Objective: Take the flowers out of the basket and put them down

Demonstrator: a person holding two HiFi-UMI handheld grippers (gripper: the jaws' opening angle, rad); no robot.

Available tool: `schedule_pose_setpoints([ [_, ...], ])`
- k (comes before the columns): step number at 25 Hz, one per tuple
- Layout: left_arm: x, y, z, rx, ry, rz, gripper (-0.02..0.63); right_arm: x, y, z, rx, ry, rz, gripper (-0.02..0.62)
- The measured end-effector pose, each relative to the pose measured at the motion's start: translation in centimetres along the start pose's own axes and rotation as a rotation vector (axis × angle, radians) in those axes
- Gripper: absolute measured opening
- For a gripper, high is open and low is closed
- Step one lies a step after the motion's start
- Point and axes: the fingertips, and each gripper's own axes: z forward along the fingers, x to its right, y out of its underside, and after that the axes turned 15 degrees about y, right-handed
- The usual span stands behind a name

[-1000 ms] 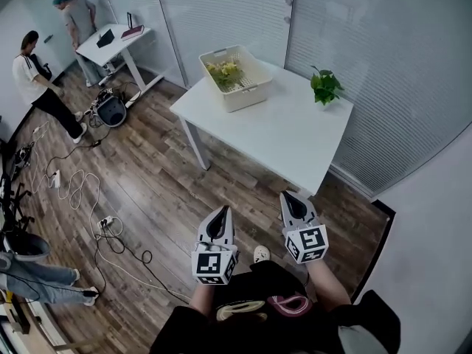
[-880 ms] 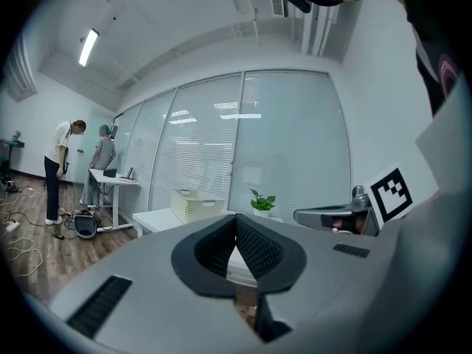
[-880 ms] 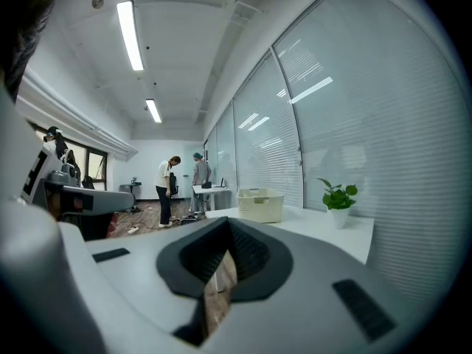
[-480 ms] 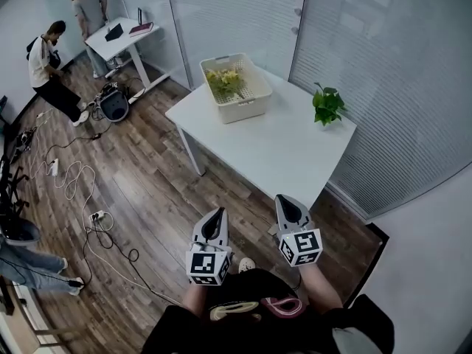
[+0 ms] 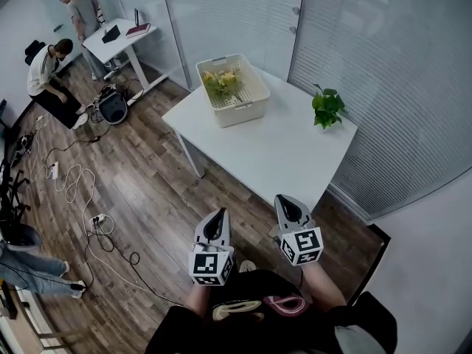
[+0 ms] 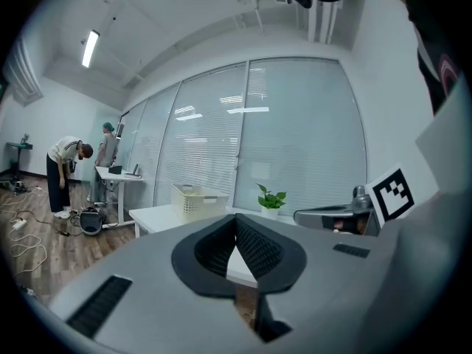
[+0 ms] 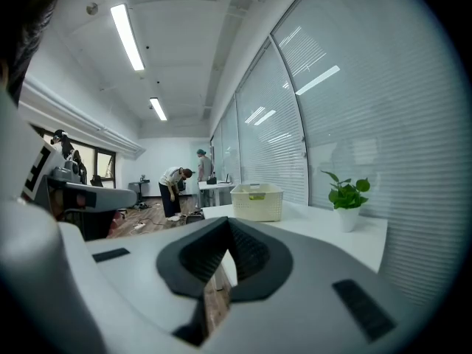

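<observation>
A cream slatted basket [image 5: 231,88] stands at the far left corner of the white table [image 5: 273,146], with yellow and green flowers [image 5: 222,81] lying inside it. The basket also shows far ahead in the left gripper view [image 6: 198,200] and in the right gripper view [image 7: 257,201]. My left gripper [image 5: 216,221] and right gripper [image 5: 292,207] hang side by side over the wooden floor, short of the table's near edge. Both point toward the table. Their jaws are closed tip to tip with nothing between them.
A small potted plant [image 5: 325,106] stands at the table's right side by the blinds. Two people [image 5: 49,67] are at a second desk [image 5: 118,37] in the far left. Cables [image 5: 74,186] and a power strip lie on the floor to the left.
Both grippers have come a little closer to the table, still shut and side by side. The person at the far left has bent down.
</observation>
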Motion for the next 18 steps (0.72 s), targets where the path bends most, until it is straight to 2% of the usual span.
schedule_pose_setpoints([
  [6, -2.0, -0.5, 2.2, -0.007, 0.029, 0.012, 0.017, 0.3, -0.2, 2.7, -0.001, 0.012, -0.009, 0.009],
  [11, -4.8, -0.3, 4.9, -0.037, 0.055, 0.01, 0.017, 0.2, -0.2, 6.1, -0.007, 0.042, -0.06, 0.009],
  [18, -9.5, -1.7, 9.3, -0.048, 0.116, 0.023, 0.017, 0.3, -1.6, 11.6, -0.02, 0.097, -0.035, 0.009],
])
